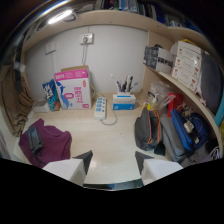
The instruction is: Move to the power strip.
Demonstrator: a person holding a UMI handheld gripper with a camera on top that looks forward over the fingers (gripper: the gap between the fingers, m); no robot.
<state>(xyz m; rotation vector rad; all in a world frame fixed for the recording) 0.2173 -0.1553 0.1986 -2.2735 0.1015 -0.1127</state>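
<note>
A white power strip (pixel 101 107) lies on the light wooden desk (pixel 105 135), well beyond my fingers, near the back wall. Its cable curls off its near end toward the right. It rests between a pink box (pixel 74 89) on its left and a small blue-and-white box (pixel 124 101) on its right. My gripper (pixel 113 161) is open above the desk's near part, with nothing between its two fingers. The strip stands slightly left of the line running out between the fingers.
A maroon cloth (pixel 47 142) with a dark object on it lies left of the fingers. Grey and blue bags (pixel 165 132) crowd the desk on the right. Boxes (pixel 182 62) fill a curved shelf above them. A wall socket (pixel 87 38) sits above the pink box.
</note>
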